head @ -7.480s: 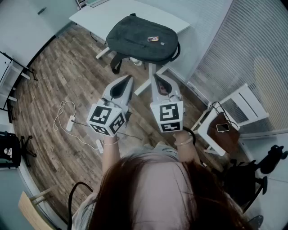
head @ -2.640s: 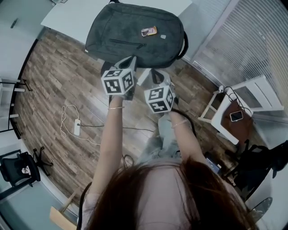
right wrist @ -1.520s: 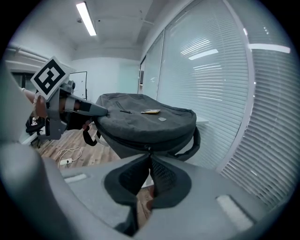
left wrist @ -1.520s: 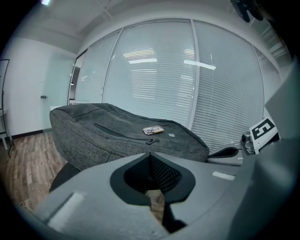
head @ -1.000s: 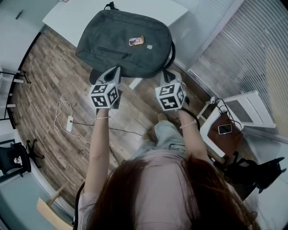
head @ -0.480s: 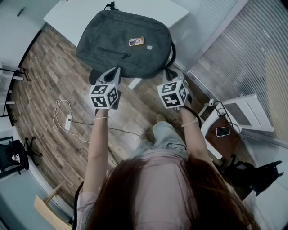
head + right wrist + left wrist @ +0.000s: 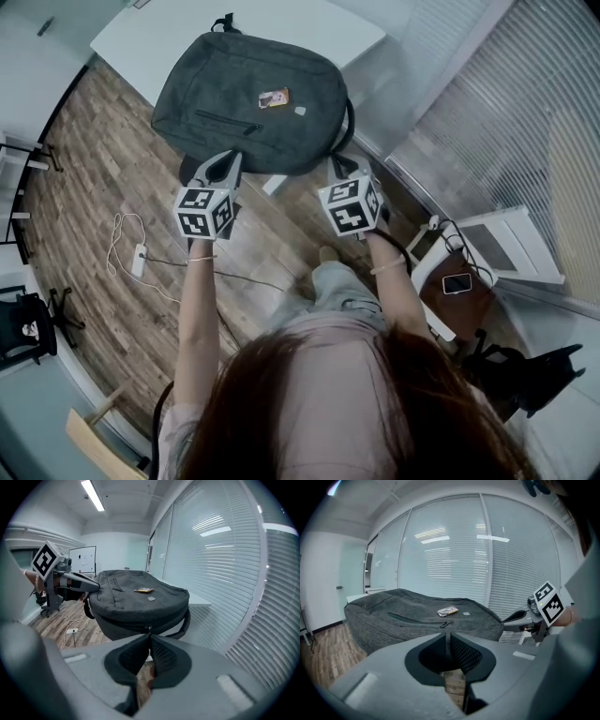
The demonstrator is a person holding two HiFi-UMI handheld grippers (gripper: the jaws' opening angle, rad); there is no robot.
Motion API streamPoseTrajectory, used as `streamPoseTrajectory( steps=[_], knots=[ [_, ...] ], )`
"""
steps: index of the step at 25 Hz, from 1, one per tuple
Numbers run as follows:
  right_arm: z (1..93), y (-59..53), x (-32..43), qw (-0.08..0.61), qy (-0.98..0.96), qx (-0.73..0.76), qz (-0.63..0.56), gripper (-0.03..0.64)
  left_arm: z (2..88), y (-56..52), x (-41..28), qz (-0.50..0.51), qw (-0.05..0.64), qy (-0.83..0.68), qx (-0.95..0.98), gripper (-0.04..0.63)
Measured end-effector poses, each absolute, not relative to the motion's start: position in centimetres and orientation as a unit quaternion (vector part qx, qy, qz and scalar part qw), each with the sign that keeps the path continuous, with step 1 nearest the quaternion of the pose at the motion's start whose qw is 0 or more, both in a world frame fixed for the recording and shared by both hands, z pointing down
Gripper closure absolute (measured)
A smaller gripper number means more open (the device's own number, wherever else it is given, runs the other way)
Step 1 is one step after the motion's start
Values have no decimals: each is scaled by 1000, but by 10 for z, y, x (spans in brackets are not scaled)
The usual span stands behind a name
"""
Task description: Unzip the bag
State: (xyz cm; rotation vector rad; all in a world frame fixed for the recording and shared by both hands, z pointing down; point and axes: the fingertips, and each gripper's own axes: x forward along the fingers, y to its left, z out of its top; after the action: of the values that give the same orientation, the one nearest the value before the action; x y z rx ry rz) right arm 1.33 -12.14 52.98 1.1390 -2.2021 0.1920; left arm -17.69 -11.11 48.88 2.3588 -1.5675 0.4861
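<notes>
Fingers clenched empty on the right gripper, just parting on the left gripper, bag still zipped.

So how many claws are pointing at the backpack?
2. The left claw points at the backpack's near-left edge. The right claw points at its near-right edge, beside the strap. No others seem hidden.
</notes>
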Motion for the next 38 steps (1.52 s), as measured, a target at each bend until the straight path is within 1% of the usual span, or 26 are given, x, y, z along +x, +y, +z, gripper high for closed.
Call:
streamPoseTrajectory(
  steps=[1, 2, 3, 11, 17, 24, 28, 32, 38],
  knots=[
    [530, -122, 13, 320, -841, 430, 76, 604, 486, -111, -172, 170, 135, -534, 817, 555],
    [530, -122, 14, 318, -844, 426, 77, 604, 484, -110, -166, 173, 136, -528, 820, 513],
    [530, -122, 14, 317, -846, 421, 78, 604, 480, -110, -159, 177, 134, -523, 823, 508],
    [524, -121, 15, 325, -864, 376, 75, 604, 449, -110, -101, 207, 119, -477, 846, 508],
    [516, -121, 15, 321, -873, 357, 85, 604, 452, -110, -57, 248, 114, -426, 863, 480],
    [510, -122, 14, 321, -877, 345, 92, 604, 463, -119, -25, 301, 99, -369, 874, 449],
    [507, -123, 14, 328, -876, 341, 92, 604, 468, -128, -13, 341, 73, -336, 875, 449],
    [507, -122, 15, 332, -876, 336, 94, 605, 480, -135, -2, 361, 68, -315, 875, 451],
    [510, -126, 18, 342, -871, 336, 101, 606, 494, -139, 7, 377, 69, -278, 881, 506]
  ],
)
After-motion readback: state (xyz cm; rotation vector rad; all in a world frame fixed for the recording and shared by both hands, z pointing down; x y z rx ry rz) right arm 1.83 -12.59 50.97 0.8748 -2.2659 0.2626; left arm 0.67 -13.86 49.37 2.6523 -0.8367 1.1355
